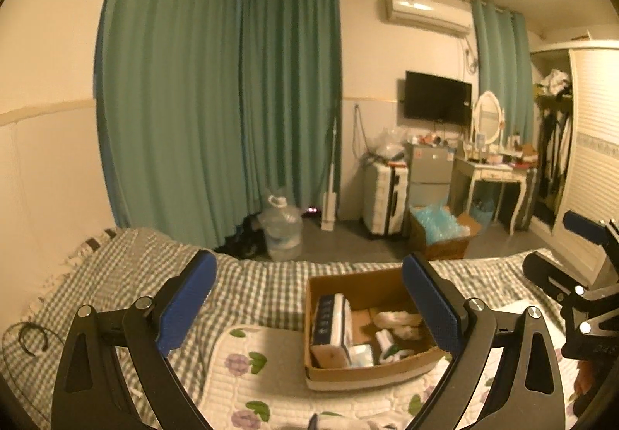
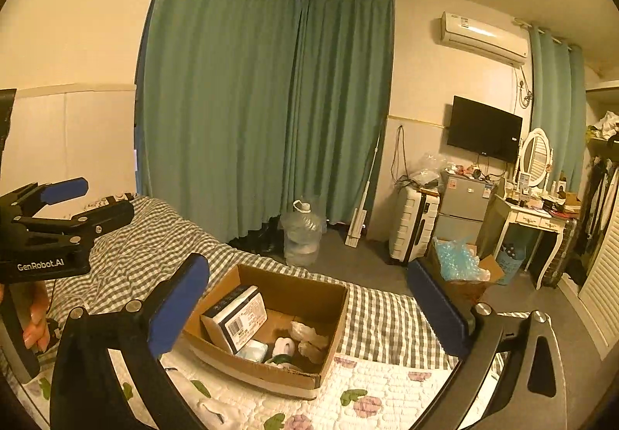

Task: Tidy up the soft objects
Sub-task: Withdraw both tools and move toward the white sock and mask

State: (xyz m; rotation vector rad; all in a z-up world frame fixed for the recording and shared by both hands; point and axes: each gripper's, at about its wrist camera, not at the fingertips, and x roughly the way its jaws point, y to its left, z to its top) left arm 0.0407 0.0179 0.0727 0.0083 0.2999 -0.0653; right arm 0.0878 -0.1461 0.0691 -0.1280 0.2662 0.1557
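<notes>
One cardboard box sits on a bed, half on a green-checked blanket and half on a floral quilted pad, and it already holds what appear to be the soft things gathered so far: two pale crumpled bundles at its 3 o'clock side, one white roll and one light blue packet near its 6 o'clock edge, beside one printed carton standing at 9 o'clock. Both handheld grippers hover above the bed with nothing in them: the left gripper has its blue-padded jaws spread wide, framing the box, and the right gripper is likewise parted and empty. By these views the sorting looks well along, perhaps nearly done; a scrap of pale fabric at the 6 o'clock edge of the left wrist view may remain, but it is too cut off to identify. Beyond the foot of the bed stand one water jug, one white suitcase, one second box of blue plastic, one wall television, and teal curtains.
</notes>
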